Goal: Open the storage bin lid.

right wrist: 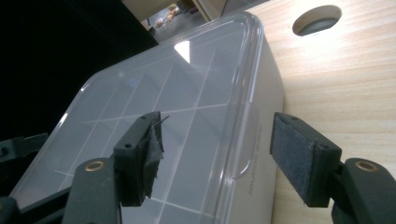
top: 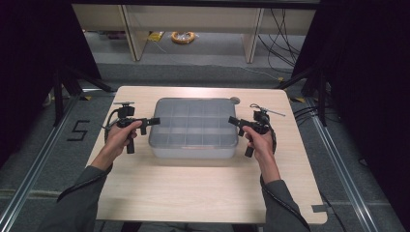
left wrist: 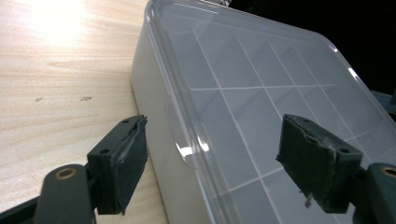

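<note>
— While both hands hover at the ends of it, where exactly does the translucent plastic compartment box with its clear lid (top: 193, 126) sit?

— On the pale wooden tabletop (top: 193, 193), roughly centred and a little toward the far edge, lid on. Through the lid you can make out a grid of dividers; I can't tell whether anything lies in the compartments.

— And the tongs?

— The left gripper (top: 153, 121) has its jaws spread wide, one out over the wood and the other above the lid, so the box's left rim runs between them. The right gripper (top: 232, 121) mirrors it at the opposite end, also spread, gripping nothing. Neither pad looks to be touching the plastic.

— Why straddle the rim like that?

— My guess: each end of the lid carries a small clear tab. The left gripper view shows one (left wrist: 184, 147) just ahead of the jaws, and the right gripper view shows its twin (right wrist: 245, 149). Lining up on both tabs at once suggests the lid is meant to be lifted evenly, or the whole box carried level.

— Anything to watch?

— The plastic looks smooth and thin, so the pads could slip. A round cable hole in the tabletop (right wrist: 316, 19) lies beyond the box's far right corner, well out of the way.
</note>
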The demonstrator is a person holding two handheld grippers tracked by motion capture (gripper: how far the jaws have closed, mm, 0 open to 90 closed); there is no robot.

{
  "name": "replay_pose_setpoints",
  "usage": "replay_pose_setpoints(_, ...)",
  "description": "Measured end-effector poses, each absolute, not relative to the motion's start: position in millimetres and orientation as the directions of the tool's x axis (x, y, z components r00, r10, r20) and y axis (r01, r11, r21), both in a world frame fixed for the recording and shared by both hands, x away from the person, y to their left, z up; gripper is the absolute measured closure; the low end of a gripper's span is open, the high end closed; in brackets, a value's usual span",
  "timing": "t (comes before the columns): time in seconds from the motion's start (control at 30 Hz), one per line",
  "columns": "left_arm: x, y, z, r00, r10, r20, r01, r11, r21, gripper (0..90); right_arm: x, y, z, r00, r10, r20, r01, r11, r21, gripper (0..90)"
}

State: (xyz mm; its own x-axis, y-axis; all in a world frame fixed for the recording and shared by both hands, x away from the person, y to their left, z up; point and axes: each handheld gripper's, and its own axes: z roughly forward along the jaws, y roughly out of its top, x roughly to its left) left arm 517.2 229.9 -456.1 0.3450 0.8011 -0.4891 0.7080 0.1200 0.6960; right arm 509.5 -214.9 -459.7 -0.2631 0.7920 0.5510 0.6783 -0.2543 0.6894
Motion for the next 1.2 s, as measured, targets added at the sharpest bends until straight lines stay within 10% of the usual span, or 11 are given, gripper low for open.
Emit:
replay_pose_setpoints(0.57,522.5,220.8,-466.7,0.37,0.785,-0.497,0.716,0.101,0.691,40.0,509.5,-206.2,-461.5,-0.21,0.756,0.62,0.734,-0.297,0.611,42.5)
replay_pose_setpoints(1.2,498.6,226.4,-433.8,0.383,0.79,-0.479,0.631,0.155,0.76,51.2,491.9,-201.5,-428.3,-0.298,0.797,0.525,0.594,-0.275,0.756,58.6)
